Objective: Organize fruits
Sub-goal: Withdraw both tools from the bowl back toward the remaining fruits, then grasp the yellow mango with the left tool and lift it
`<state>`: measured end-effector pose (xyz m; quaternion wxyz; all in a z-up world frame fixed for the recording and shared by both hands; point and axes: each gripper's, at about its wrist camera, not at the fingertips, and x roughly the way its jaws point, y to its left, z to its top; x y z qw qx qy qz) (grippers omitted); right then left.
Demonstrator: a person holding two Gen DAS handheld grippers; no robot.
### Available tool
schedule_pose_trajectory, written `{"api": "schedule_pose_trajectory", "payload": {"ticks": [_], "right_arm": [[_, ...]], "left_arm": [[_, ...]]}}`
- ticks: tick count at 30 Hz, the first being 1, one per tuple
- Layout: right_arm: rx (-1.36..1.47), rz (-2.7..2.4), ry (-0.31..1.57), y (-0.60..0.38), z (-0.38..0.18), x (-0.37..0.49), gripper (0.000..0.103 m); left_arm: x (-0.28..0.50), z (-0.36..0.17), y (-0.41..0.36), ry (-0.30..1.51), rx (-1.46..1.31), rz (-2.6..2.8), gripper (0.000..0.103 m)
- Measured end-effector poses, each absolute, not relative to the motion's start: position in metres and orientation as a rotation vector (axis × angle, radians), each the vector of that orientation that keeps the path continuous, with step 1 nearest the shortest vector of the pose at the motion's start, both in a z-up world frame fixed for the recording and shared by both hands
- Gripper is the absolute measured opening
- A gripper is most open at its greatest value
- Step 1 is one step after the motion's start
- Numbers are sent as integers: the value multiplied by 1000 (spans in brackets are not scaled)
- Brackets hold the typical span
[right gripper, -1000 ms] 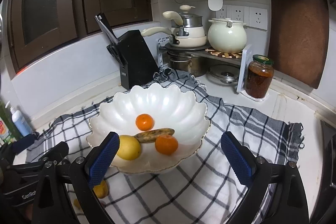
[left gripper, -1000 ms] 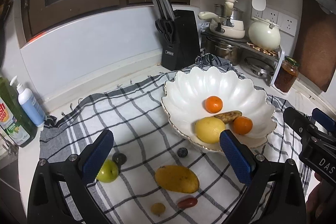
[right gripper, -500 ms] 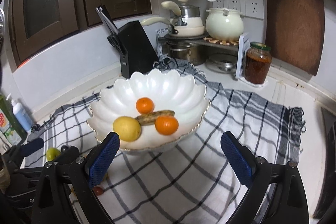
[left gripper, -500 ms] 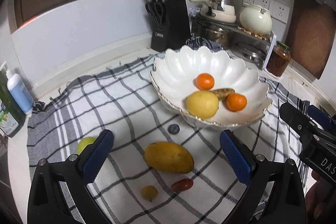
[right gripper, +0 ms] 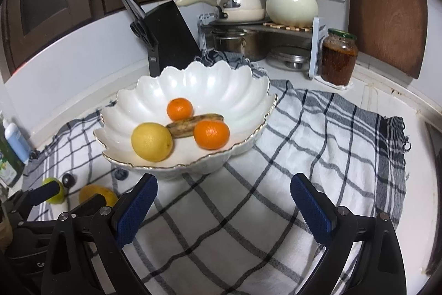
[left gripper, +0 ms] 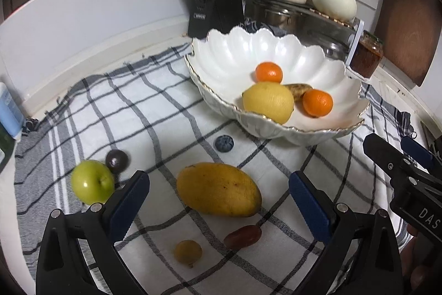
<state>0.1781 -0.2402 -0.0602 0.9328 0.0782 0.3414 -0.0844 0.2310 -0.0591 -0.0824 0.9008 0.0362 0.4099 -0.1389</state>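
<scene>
Your left gripper (left gripper: 218,194): jaws spread wide, nothing held, hovering over the cloth (left gripper: 154,112) with the mango between its blue pads (left gripper: 129,202).

Your right gripper (right gripper: 223,202): jaws equally wide, empty, over bare cloth in front of the bowl; it also shows at the right edge of the left view.

Bowl (left gripper: 237,57): white, scalloped, gold-rimmed, standing on the cloth. It holds:
- a lemon (left gripper: 268,102) at the near rim;
- one orange (left gripper: 268,72) farther back;
- a second orange (left gripper: 317,102) to the right;
- a small browned banana (left gripper: 299,90) lying between the two oranges, touching the lemon.

Loose on the cloth, outside the bowl:
- mango (left gripper: 218,189), lying lengthwise, nearest your left gripper;
- green apple (left gripper: 92,181), to the left, just beside the left pad;
- dark round fruit (left gripper: 117,161), touching or almost touching the apple;
- blueberry (left gripper: 224,143), between the mango and the bowl;
- red grape-like fruit (left gripper: 242,237), just in front of the mango;
- small yellow fruit (left gripper: 187,251), left of the red one.

Behind the bowl:
- knife block (right gripper: 171,38), black, with scissors;
- rack with pots and a cream kettle (right gripper: 291,4);
- jar (right gripper: 339,57), dark red contents, beside the rack;
- cutting board (right gripper: 386,4), leaning on the wall.

Far left: a blue bottle (left gripper: 8,112) at the cloth's edge.
</scene>
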Motion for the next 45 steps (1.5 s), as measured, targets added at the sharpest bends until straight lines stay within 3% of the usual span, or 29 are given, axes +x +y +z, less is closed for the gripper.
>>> {"api": "schedule_pose_trajectory", "payload": {"ticks": [12,21,45], "right_arm": [[152,-182,746,-240,-80,191,98],[153,-178,768,-237,-88,198,98],[142,-162,725,-230,-67,187,98]], "left_arm": [[245,-110,-66,893,104,-288,93],[249,-123,-69,916,105,-314,78],[233,-87,-50,834,94,-276,74]]}}
